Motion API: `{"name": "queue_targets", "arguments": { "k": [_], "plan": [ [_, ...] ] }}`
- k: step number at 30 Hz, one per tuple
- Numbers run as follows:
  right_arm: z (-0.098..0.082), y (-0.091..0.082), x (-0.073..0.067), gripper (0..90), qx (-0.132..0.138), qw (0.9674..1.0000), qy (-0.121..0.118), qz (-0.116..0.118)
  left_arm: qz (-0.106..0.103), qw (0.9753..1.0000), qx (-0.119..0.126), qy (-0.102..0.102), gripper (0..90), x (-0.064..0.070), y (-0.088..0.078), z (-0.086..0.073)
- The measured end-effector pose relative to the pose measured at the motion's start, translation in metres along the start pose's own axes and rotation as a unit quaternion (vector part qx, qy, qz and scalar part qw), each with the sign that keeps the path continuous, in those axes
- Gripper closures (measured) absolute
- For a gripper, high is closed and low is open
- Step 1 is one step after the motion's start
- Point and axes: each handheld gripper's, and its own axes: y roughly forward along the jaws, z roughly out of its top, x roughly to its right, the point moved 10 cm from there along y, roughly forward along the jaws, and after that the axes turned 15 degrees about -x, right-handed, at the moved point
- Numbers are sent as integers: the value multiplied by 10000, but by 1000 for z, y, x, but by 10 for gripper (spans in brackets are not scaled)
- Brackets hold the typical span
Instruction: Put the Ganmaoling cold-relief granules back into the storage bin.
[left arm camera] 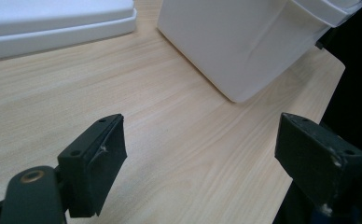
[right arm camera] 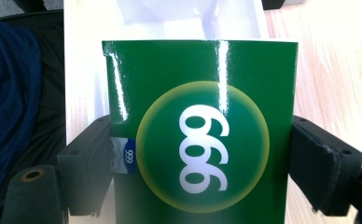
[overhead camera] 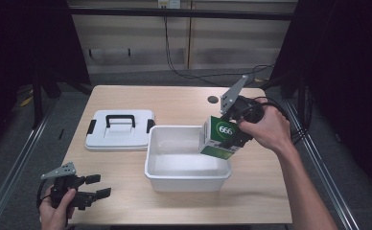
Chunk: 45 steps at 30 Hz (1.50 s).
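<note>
Left gripper (overhead camera: 95,186) idle at the near left corner of the table (overhead camera: 126,211), in my left hand (overhead camera: 57,211), jaws spread wide with nothing between them. In the left gripper view only bare wood lies between the pads (left arm camera: 97,163), with the bin's outer wall ahead.

Further along: white lid (overhead camera: 120,129) with black handle, flat on the table, just beside the bin's left side. Lid is off, so the bin stands ready.

Centre: white bin (overhead camera: 186,177), open, looks empty inside as far as I can tell.

Right: right gripper (overhead camera: 229,140) clamped on the green box (overhead camera: 218,137), one jaw on each side face, as the right gripper view confirms (right arm camera: 200,126). The box hangs tilted over the bin's right rim, lower corner dipping inside, not yet resting on the floor.

Step in hand, as I judge it: placing the box into the bin. Next move calls for lowering it clear of the rim, levelling it, and releasing only once it sits on the bottom. The lid likely follows.
</note>
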Motion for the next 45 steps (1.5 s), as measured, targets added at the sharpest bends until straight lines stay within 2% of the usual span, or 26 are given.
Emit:
{"name": "queue_targets", "arguments": {
  "k": [4, 10, 14, 19, 23, 24, 27, 28, 34, 35, 42, 45],
  "plan": [
    [4, 2, 0, 162, -61, 10000, -6, 7, 0, 10000, 6, -2, 165, 0, 0, 0],
    [15, 13, 2, 161, -274, 9994, -192, 13, 8, 10000, 17, 5, 165, 0, -1, 0],
    [19, 22, 3, 161, -377, 9991, -202, 59, -4, 10000, 18, -2, 165, -1, -1, 0],
    [20, 36, 5, 161, -762, 9965, -341, 39, 8, 10000, 14, 3, 165, -1, -1, 0],
    [23, 44, 5, 161, -817, 9958, -417, 36, 14, 10000, 15, -5, 164, -1, -1, 0],
    [22, 45, 4, 161, -895, 9954, -334, 44, 13, 10000, 16, -6, 165, -1, -1, 1],
    [21, 51, 5, 161, -1045, 9939, -334, 60, 4, 10000, 8, -13, 165, -1, 0, 1],
    [22, 53, 6, 161, -1022, 9939, -405, 55, 6, 10000, 9, -16, 165, -2, 0, 1],
    [19, 62, 10, 161, -1160, 9927, -297, 129, -8, 10000, 4, -47, 164, -2, 1, 1],
    [20, 64, 11, 160, -1162, 9924, -389, 115, -10, 10000, 3, -45, 165, -2, 1, 1],
    [20, 76, 11, 160, -1257, 9914, -327, 177, -9, 10000, -15, -24, 164, -2, 1, 0],
    [17, 83, 13, 160, -1394, 9893, -373, 192, -9, 10000, -17, -29, 164, -2, 1, 0]
  ]
}}
